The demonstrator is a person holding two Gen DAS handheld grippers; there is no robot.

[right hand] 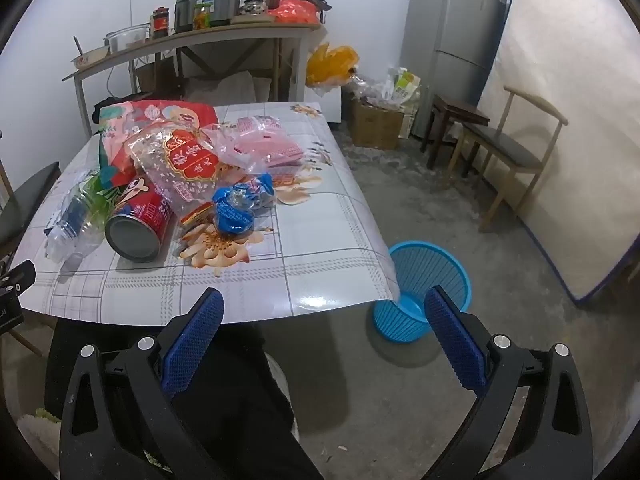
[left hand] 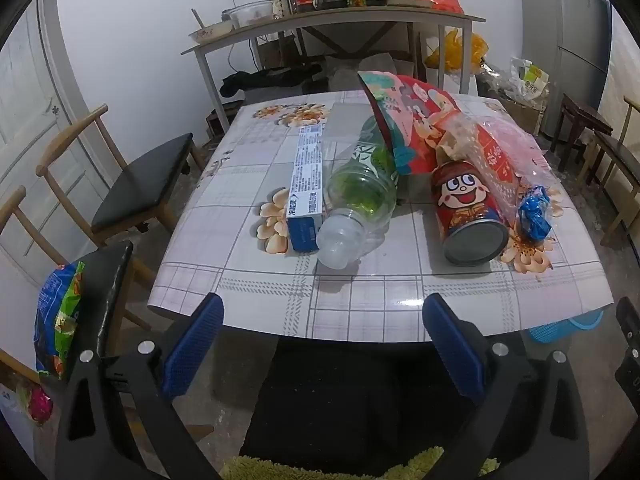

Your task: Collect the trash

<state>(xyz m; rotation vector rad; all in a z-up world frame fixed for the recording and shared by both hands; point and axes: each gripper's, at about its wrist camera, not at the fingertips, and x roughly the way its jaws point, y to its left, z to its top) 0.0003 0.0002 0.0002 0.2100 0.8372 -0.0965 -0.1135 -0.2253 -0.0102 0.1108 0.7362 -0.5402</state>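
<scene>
Red can [left hand: 466, 212] on table [left hand: 360, 304], beyond spread left fingers [left hand: 196, 344]

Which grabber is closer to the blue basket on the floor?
Right. The right gripper hangs open by the table's near corner with the blue basket just ahead of its right finger. The left gripper, also open, faces the table's middle; the basket is off to its right.
</scene>
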